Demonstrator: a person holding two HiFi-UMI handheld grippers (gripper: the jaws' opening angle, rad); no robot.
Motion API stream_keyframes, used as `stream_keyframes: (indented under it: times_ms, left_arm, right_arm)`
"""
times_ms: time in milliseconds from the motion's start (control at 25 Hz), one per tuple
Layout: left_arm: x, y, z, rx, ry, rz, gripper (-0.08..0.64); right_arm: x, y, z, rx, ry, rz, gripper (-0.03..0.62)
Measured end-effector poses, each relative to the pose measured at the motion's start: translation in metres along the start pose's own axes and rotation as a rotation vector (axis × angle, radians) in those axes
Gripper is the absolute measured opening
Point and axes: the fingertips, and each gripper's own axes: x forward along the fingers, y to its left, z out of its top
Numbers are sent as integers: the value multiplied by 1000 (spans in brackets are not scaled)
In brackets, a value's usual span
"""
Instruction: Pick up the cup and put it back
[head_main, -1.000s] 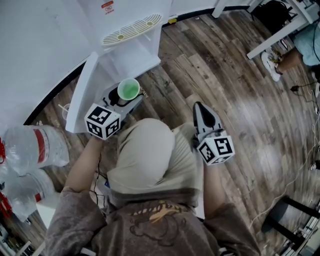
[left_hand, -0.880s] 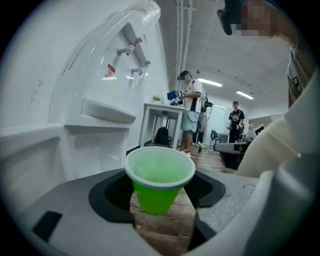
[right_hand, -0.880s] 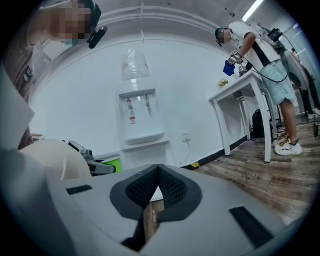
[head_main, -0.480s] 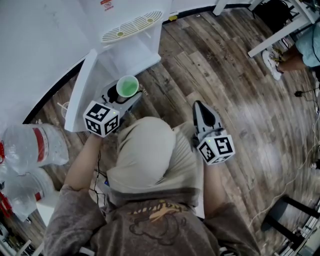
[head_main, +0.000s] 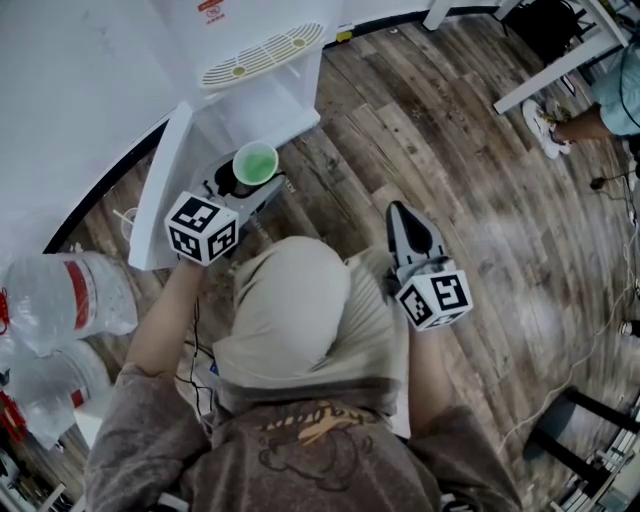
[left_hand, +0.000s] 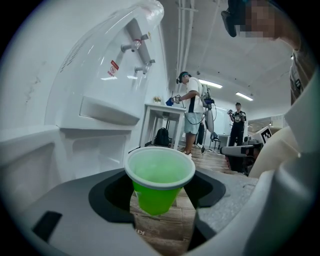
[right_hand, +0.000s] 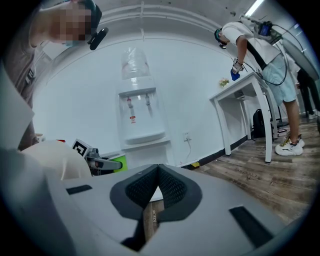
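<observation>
At far left, large water bottles lie on the wooden floor. Beside them stands a white water dispenser. Before its lower compartment, the left gripper holds the green cup upright and clear of the floor, jaws clamped on its sides. Farther right, the right gripper hovers beside the person's knee, jaws closed on nothing.
</observation>
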Motion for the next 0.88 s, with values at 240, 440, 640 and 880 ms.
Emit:
stream_keyframes:
  times_ms: [240, 440, 640, 880]
  left_arm:
    - [22, 16, 19, -4, -31, 15, 302]
    - [48, 44, 18, 2, -40, 67, 302]
    - [76, 77, 2, 21, -38, 137, 302]
    - [109, 120, -25, 24, -40, 213, 302]
  right_arm:
    - [-1, 0, 2, 0, 3, -5, 2]
    - [-1, -1, 5, 7, -6, -16, 2]
    - [3, -1, 7, 14, -9, -21, 2]
    - [14, 2, 10, 19, -11, -19, 2]
